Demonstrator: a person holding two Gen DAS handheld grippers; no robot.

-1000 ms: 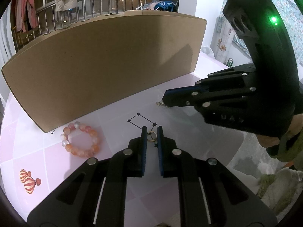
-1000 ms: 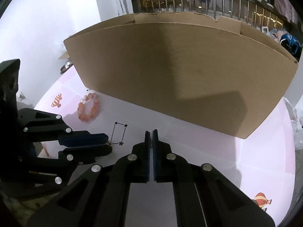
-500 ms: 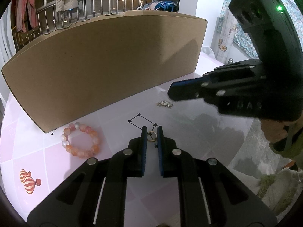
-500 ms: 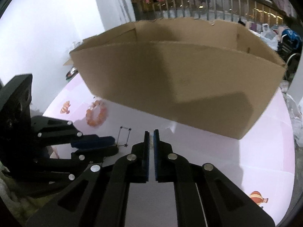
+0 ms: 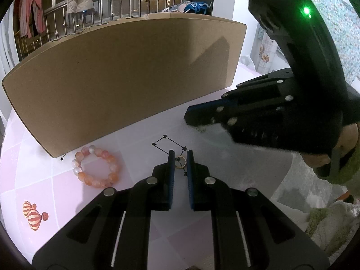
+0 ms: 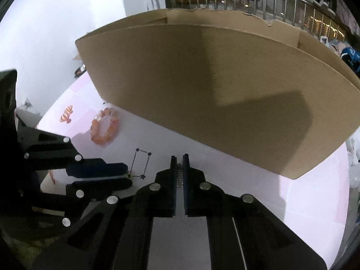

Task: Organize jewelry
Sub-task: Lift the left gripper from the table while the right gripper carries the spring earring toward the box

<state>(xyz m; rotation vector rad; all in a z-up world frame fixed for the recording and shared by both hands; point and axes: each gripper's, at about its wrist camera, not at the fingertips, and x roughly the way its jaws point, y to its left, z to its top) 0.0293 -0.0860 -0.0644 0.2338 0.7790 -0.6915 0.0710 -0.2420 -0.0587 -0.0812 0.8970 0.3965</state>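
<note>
Since half a second ago the right gripper [image 6: 179,164] has dropped back to the table [image 5: 139,139], its jaws just closing on the small silver chain [image 6: 179,175], now pinched between its pads. Unmoved, the left gripper [image 5: 180,160] holds the gold ring [image 5: 180,162] in narrow jaws. Beside the cardboard box [image 5: 126,76] lies the bead bracelet [image 5: 95,168].

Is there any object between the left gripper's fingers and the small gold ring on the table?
Nothing visible. The gold ring already lies between the two fingers of the left gripper, with no other object in the gap. The bead bracelet lies off to the side.
</note>
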